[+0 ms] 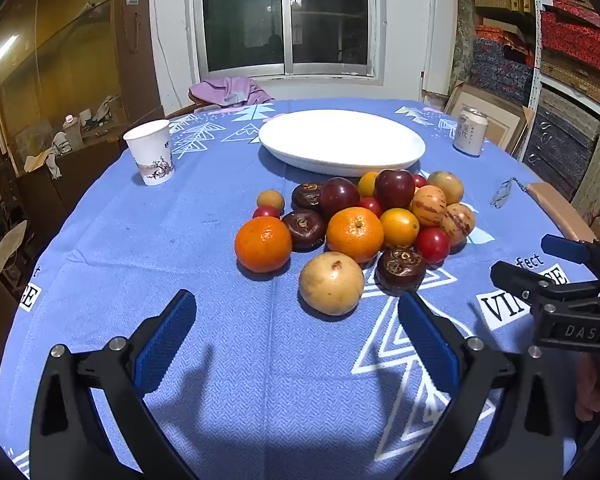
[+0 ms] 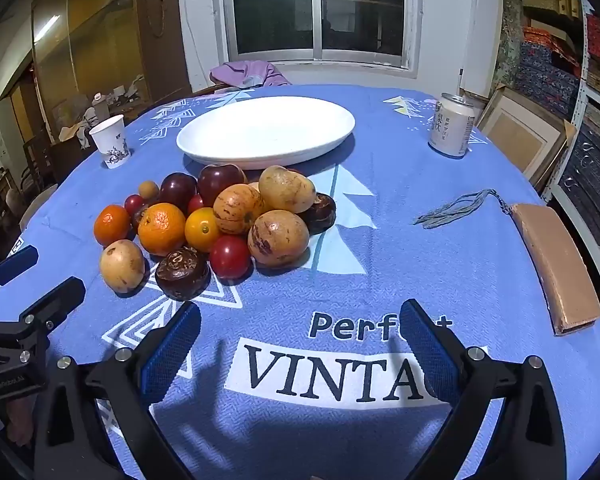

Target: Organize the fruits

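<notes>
Left claw (image 1: 296, 328) open, fruit pile (image 1: 356, 228) ahead.

Overhead indoor light falls bright and even on the blue tablecloth (image 1: 228, 360). Soft shadows of the gripper fingers stretch across it in the foreground. The dark window (image 1: 286, 16) mirrors a lamp. Fisheye bending curves the room's edges, and corners go black. The white plate (image 2: 266, 130) looks washed out; focus stays sharp mid-frame.

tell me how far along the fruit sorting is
Nothing looks done: the white oval plate is bare and the whole fruit pile sits on the blue tablecloth in front of it. Nothing in hand: left gripper and right gripper are both open and hold nothing. Every fruit remains to sort.
</notes>
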`<act>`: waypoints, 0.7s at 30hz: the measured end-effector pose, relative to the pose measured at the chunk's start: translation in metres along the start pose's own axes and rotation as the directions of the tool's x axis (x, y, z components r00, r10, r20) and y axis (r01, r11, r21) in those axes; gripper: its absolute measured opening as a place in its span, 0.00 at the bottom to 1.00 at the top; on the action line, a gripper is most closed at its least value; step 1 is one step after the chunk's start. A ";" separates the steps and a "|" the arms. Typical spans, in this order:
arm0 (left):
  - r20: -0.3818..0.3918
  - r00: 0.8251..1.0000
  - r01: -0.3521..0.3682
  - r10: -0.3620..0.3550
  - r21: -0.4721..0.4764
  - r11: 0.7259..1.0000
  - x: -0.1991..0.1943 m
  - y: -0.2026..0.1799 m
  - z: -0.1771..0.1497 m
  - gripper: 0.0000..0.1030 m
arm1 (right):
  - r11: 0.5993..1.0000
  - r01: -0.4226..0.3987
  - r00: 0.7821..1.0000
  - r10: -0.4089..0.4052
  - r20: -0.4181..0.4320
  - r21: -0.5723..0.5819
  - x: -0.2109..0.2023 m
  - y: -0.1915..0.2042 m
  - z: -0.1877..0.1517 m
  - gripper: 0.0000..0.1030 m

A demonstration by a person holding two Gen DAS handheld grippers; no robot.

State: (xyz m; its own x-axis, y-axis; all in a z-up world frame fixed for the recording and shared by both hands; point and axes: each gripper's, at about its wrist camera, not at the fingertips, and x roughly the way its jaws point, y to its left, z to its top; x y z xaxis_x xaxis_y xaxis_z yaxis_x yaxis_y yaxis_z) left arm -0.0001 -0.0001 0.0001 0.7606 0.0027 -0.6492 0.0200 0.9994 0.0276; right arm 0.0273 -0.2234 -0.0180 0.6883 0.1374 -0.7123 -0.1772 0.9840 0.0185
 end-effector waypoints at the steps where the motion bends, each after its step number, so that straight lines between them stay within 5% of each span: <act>1: -0.001 1.000 -0.003 0.003 0.003 1.000 0.000 0.000 0.000 0.96 | 1.000 0.002 1.000 -0.002 -0.004 -0.001 0.000 0.000 0.000 0.97; 21: 0.000 1.000 -0.008 0.008 0.000 1.000 0.002 0.003 -0.001 0.96 | 1.000 0.001 1.000 -0.001 -0.004 0.001 0.001 0.005 -0.001 0.97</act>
State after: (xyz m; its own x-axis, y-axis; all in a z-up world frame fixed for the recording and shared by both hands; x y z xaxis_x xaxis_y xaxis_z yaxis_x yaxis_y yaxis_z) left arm 0.0010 0.0034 -0.0016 0.7607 0.0108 -0.6490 0.0137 0.9994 0.0328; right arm 0.0271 -0.2185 -0.0193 0.6855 0.1354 -0.7154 -0.1754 0.9843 0.0182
